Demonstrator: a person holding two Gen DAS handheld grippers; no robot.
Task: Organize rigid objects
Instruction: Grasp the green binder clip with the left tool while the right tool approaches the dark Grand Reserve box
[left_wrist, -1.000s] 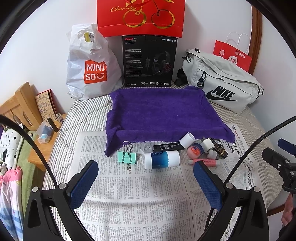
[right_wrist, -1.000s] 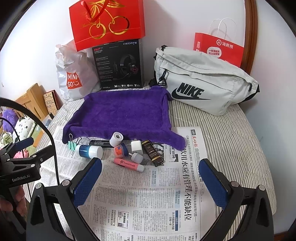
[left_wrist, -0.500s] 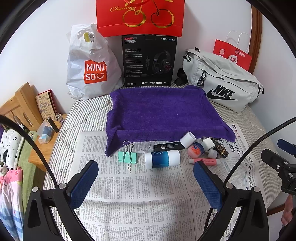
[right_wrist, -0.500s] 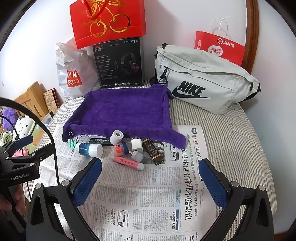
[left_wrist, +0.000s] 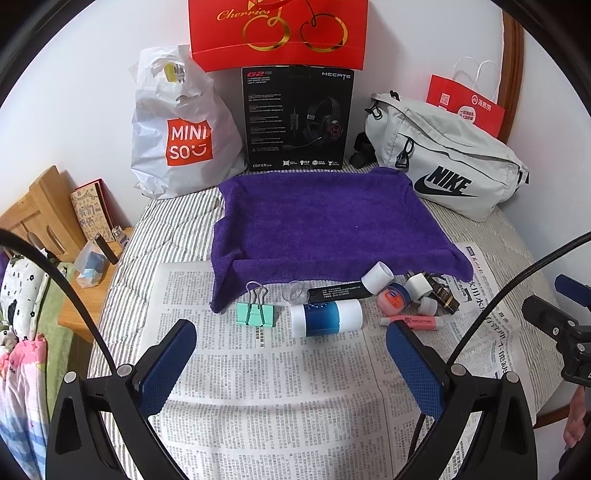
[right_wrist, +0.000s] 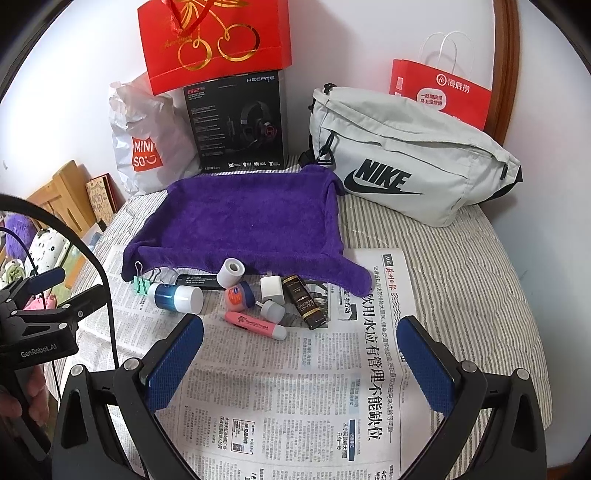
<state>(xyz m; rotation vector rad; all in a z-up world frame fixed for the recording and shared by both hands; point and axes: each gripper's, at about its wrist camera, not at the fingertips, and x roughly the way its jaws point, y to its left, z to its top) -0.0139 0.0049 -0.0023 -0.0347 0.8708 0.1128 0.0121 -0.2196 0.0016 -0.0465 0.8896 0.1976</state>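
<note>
Both tools slightly nearer, open.

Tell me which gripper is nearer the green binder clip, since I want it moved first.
Left. The left gripper hovers open just in front of the green binder clip. The right gripper sits further right, facing the pink tube.

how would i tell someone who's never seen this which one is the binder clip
Find the purple towel spread in the middle of the bed. Along its near edge a row of small items lies on the newspaper. The binder clip is at the row's far left end, beside the blue and white bottle: the only mint green piece, with two silver wire loops.
</note>
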